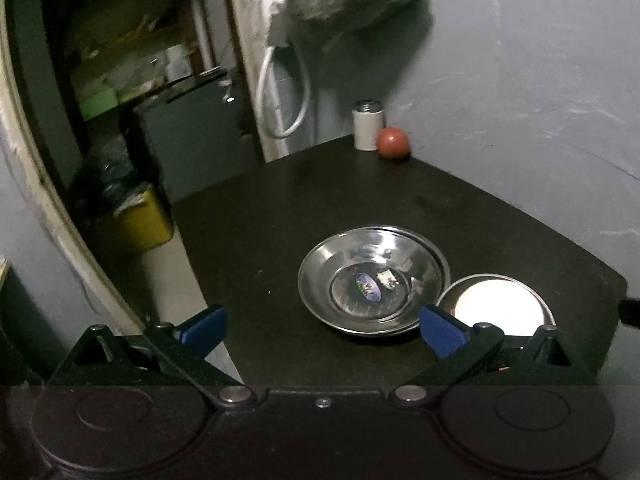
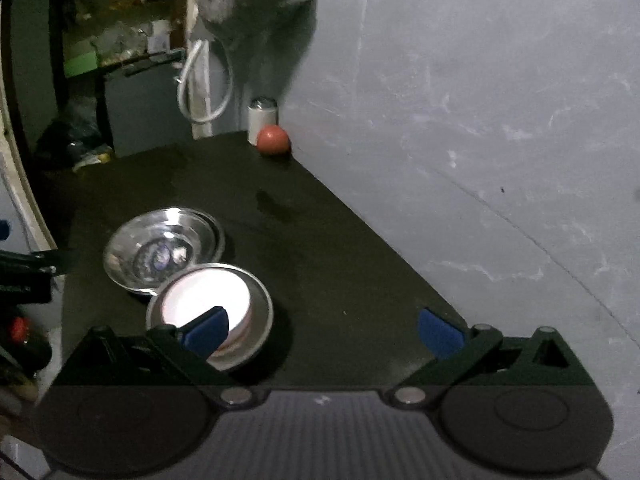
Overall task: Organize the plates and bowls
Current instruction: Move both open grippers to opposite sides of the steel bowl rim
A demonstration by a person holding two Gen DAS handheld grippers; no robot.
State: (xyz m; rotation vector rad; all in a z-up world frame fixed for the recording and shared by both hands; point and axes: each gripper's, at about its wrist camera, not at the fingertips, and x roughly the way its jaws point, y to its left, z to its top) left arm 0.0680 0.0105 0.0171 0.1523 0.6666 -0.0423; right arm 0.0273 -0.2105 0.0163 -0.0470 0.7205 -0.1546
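Steel bowls [image 1: 374,280] sit nested mid-table, a smaller bowl [image 1: 496,304] touching them toward the near edge of the dark table [image 1: 280,208]. Left gripper [image 1: 322,328] and right gripper [image 2: 322,330] hover wide open, holding nothing. Stacking looks underway; next, I'd guess, a rim grasp on the smaller bowl. The sticker inside is unreadable

Steel bowl [image 1: 372,280] upright, seemingly nested, touching smaller glare-washed bowl [image 1: 496,304]

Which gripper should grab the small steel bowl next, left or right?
Right, probably. The right gripper is open with one finger already over the small bowl; the left gripper faces the larger bowl.
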